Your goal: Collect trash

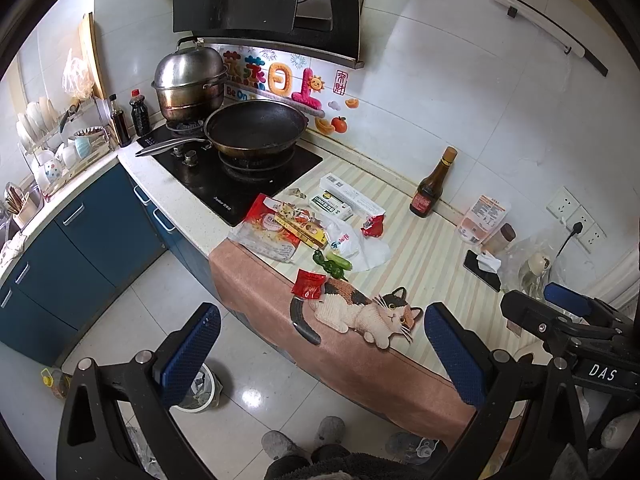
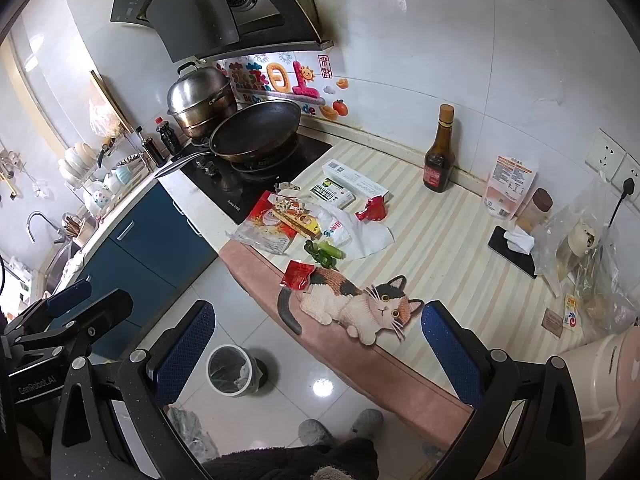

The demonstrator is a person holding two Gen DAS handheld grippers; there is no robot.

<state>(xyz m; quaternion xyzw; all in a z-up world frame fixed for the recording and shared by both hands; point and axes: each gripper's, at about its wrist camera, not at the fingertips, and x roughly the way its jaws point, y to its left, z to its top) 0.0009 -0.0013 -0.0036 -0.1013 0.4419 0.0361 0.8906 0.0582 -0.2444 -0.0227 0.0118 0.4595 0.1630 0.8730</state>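
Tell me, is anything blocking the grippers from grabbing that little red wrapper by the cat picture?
Nothing visible blocks it. The red wrapper lies near the counter's front edge, by the cat picture's back, uncovered. Both the left gripper and right gripper are open and held back from the counter, with only open air between. The green peppers sit behind it.

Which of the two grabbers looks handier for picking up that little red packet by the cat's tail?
Probably left: the left gripper is open, and the red packet lies nearly centred ahead of it.
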